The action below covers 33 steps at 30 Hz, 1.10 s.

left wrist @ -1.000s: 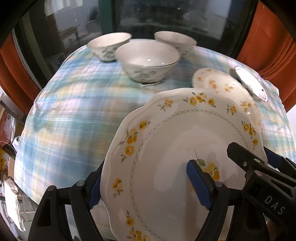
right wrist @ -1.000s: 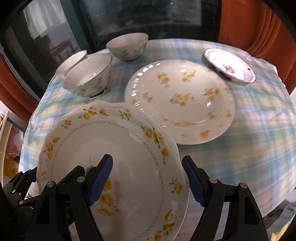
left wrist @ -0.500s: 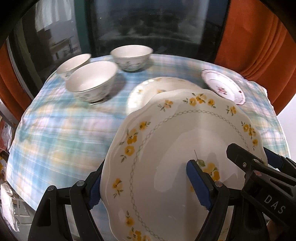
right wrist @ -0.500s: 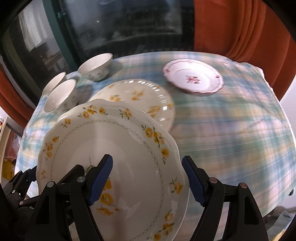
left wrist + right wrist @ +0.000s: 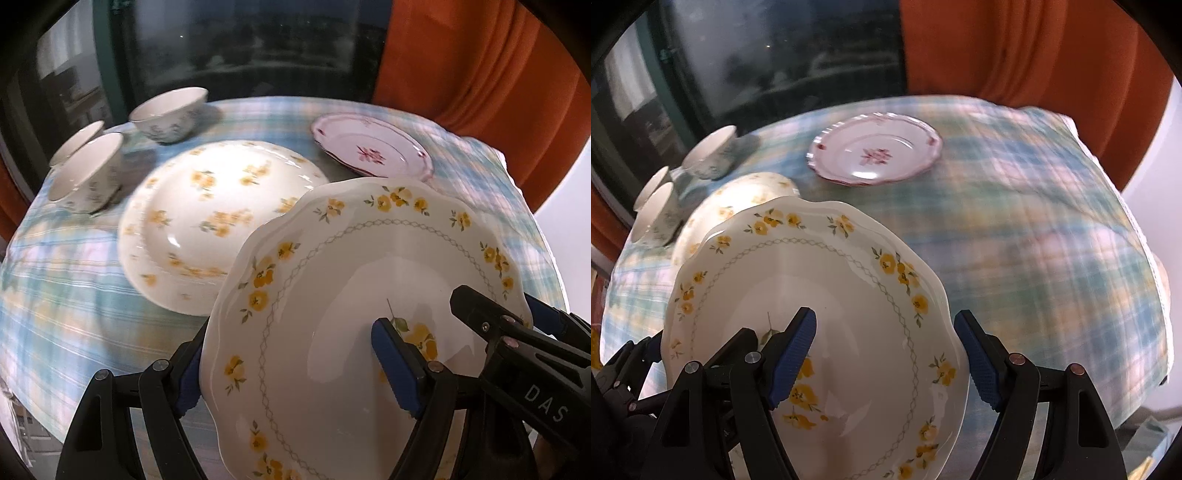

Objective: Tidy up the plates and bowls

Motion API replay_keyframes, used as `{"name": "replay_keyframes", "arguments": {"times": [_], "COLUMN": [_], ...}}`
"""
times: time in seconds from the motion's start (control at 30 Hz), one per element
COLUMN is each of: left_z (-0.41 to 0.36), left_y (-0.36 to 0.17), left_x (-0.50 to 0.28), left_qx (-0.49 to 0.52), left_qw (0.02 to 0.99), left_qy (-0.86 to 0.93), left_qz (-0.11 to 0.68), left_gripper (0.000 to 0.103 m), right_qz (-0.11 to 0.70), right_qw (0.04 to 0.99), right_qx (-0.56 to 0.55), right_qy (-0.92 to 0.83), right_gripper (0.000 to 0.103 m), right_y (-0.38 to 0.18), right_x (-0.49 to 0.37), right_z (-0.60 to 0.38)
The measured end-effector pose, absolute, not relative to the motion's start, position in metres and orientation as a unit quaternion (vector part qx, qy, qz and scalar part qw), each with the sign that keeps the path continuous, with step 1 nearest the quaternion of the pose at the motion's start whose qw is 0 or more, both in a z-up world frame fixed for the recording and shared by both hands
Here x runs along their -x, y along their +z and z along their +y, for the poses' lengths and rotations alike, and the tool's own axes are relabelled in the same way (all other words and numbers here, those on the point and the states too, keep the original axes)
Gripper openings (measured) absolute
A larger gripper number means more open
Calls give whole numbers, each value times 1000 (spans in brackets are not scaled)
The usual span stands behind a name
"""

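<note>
Both tools grasp one scalloped glazed ceramic plate with a yellow-flower rim [image 5: 354, 302], carried tilted above the table: the left gripper [image 5: 295, 373] straddles its 9 o'clock rim, the right gripper [image 5: 886, 354] its 3 o'clock rim, each with one blue ribbed pad on the glossy face and the other outside the edge. Risk, as a judgement: the glaze is slick and the hold is only at two edges, so uneven motion of the hands could let the plate pivot or slip and chip on what lies below. Beyond it, at 11 o'clock, a round cream plate with scattered yellow blossoms [image 5: 221, 218] lies flat on the soft blue-green plaid tablecloth [image 5: 1034, 229]. Further, at 12 o'clock, sits a pink-rimmed plate with a red flower [image 5: 875, 151]; at 10 o'clock, three white floral bowls [image 5: 88, 173].
</note>
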<state>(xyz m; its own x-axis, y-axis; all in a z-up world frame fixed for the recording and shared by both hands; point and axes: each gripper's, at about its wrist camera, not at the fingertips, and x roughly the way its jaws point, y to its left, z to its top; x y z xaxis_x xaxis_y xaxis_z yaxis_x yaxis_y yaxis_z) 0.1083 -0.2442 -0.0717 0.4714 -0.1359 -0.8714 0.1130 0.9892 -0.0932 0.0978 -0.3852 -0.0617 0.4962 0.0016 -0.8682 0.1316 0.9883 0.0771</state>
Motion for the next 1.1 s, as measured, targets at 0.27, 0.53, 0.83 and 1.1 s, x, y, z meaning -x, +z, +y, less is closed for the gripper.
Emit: {"name": "replay_keyframes", "arguments": {"times": [0.27,0.53,0.83,1.1], "left_z": [-283,-297,-295,-296], "left_y": [-86,-107,-118,-118], "left_x": [-110,-116,-126,-131], "left_qx": [-4,-10,-4,-6], "left_qw": [844,824,815,799], "left_qy": [-96,-94,-79,-100], "left_qz": [528,558,575,593], "left_gripper": [82,82,83,88], "right_qz": [513,534,552,563], "right_qw": [852,837,826,819], "right_qx": [-78,-94,-97,-97], "right_qy": [-62,-71,-55,-59], "right_gripper": [80,80,79,80], "right_y": [-75,-95,-113,-113], "right_x": [-89,-89,-105,-110], "right_z": [-426,-445,-443,-445]}}
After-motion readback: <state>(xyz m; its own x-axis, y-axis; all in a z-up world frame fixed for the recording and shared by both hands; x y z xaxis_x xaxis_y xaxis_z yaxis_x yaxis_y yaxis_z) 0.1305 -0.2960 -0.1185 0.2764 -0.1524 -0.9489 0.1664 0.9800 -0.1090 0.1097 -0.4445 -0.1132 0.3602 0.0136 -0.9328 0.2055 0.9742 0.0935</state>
